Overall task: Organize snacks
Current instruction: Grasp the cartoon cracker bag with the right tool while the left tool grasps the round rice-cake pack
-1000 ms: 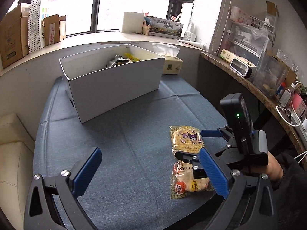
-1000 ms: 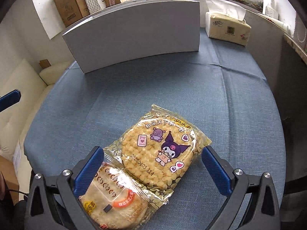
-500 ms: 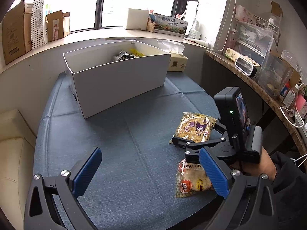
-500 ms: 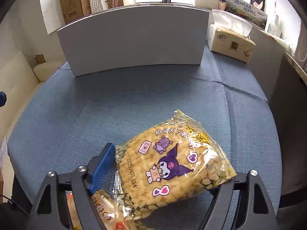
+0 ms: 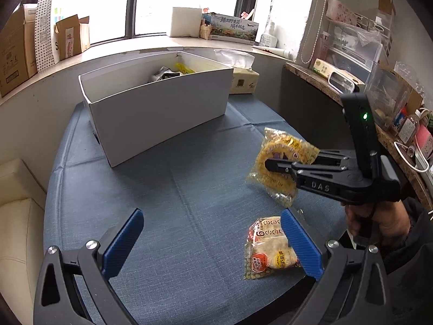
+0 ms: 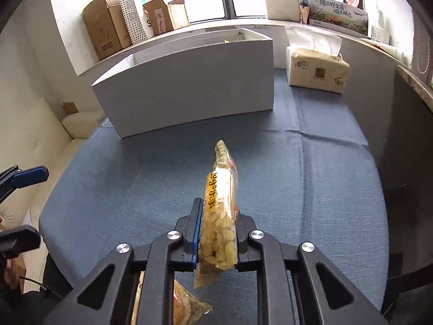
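Right gripper (image 6: 216, 230): we clamp the yellow snack pack (image 6: 220, 211) on edge, above the table (image 6: 311, 178).
Left gripper (image 5: 211, 243): we hold it spread wide, empty.
Second snack (image 5: 266, 249): flat beside our left fingers.
Box (image 5: 159, 116): far end.

A tissue pack (image 6: 317, 71) with a white sheet sticking up from its top sits on the blue-covered table (image 6: 311, 168), at the far right corner. Behind the tissue pack, on the window ledge (image 5: 151, 44), a long printed carton (image 6: 337, 13) lies on its side with a plain white box (image 6: 281, 4) just to its left. Far left of the tissue pack along the same ledge stand open brown cardboard boxes (image 6: 104, 27) and a dotted paper bag (image 6: 130, 13).
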Demonstrator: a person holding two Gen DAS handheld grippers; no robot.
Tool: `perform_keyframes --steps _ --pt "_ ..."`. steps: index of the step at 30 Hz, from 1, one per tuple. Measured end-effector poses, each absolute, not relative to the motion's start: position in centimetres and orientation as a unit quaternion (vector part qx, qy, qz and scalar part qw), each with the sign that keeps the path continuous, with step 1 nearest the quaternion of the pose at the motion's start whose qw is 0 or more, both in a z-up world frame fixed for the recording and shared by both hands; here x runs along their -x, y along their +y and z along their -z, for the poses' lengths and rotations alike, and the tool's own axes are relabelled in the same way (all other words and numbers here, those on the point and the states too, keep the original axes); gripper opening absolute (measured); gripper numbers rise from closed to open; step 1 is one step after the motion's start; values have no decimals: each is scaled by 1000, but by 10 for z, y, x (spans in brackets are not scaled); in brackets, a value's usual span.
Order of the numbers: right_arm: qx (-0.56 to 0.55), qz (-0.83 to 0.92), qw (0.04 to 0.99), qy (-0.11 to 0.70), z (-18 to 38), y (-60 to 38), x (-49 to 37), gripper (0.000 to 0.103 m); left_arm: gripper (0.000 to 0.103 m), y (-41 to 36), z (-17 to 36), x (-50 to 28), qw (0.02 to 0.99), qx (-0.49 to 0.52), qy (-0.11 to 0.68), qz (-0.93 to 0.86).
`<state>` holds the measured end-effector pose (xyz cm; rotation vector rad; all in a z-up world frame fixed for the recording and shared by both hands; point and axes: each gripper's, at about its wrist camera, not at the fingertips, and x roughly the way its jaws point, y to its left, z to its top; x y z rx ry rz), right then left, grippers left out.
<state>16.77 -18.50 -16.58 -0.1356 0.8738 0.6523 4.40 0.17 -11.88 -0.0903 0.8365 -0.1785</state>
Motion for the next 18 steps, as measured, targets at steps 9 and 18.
perform_keyframes --steps 9,18 --pt "81 -292 882 361 117 -206 -150 18 103 -55 138 -57 880 7 444 169" --pt "60 -267 888 370 121 -237 -147 18 103 -112 181 -78 842 -32 514 159"
